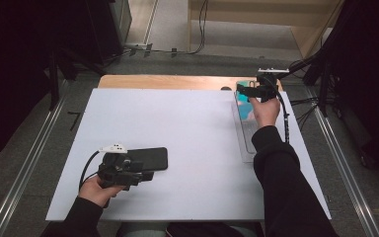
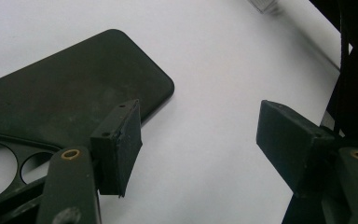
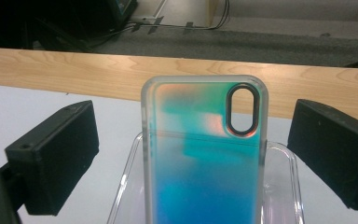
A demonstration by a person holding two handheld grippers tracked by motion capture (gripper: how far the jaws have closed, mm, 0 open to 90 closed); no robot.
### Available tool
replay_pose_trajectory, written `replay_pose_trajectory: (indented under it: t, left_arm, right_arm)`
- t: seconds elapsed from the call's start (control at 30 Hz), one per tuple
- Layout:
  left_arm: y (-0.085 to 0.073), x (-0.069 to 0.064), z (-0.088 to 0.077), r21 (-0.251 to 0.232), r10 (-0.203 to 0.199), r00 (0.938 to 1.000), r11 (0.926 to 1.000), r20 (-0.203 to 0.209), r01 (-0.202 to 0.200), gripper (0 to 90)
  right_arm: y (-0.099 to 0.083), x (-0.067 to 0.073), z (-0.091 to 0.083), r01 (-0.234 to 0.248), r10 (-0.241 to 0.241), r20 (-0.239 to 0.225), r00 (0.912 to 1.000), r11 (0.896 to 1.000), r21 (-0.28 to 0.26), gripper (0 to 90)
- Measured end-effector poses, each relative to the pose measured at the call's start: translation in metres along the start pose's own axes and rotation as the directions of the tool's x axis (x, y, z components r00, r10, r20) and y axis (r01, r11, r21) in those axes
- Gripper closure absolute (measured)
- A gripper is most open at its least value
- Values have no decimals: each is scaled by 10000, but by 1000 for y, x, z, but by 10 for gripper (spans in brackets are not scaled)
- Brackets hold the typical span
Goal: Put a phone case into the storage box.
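Setting: a dim room with grey carpet and cables is lying beyond a wooden bench [image 1: 168, 82] carrying one white sheet [image 1: 187, 143], which is covering most of the top.

Holdings, largest first:
- One clear plastic tray [image 1: 247, 148], long and narrow, is sitting along the sheet's right edge.
- One black phone-shaped slab [image 1: 150, 159], possibly a case since its camera cut-outs are showing white through them, is lying flat near the front left.
- One iridescent blue-green phone case [image 3: 204, 154], translucent-rimmed with one oval camera opening, is leaning up out of the tray's far end.
- Two tools. I am holding my left tool [image 2: 196, 149] released, jaws wide, one jaw over the slab's edge and the other over bare sheet. I am holding my right tool [image 3: 191, 154] released as well, jaws standing either side of the case and not touching it.

Risks, as I judge them:
- The case is propped, not seated; closing unevenly is likely to tip it or slide it down the tray.
- Its rim is looking smooth and thin, so a grip too high may be squirting it out.
- The light tray may be shifting when nudged.
- The flat slab is offering little edge; my left jaw may be skidding it across the sheet.
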State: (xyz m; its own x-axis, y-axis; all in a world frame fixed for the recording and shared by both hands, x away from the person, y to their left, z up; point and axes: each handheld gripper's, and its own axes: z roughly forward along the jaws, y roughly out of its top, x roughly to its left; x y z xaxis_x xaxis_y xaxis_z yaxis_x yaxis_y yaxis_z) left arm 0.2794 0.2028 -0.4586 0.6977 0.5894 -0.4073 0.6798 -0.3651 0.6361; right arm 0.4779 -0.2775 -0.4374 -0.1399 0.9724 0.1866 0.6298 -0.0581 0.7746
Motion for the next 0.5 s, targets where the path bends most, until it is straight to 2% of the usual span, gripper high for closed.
replay_pose_trajectory:
  t: [0.33, 0.43, 0.5]
  left_arm:
    - [0, 0, -1, -24, -34, 10000, 10000, -17, 34, 311]
    - [0, 0, -1, -13, -51, 10000, 10000, -21, 51, 311]
    - [0, 0, -1, -8, -65, 10000, 10000, -18, 65, 311]
  right_arm:
    - [6, 6, -17, 116, -105, -413, 9991, 9996, 266, 6]
    - [7, 12, -22, 170, -141, -448, 9989, 9978, 649, 6]
    - [7, 17, -25, 254, -198, -669, 9976, 9961, 847, 6]
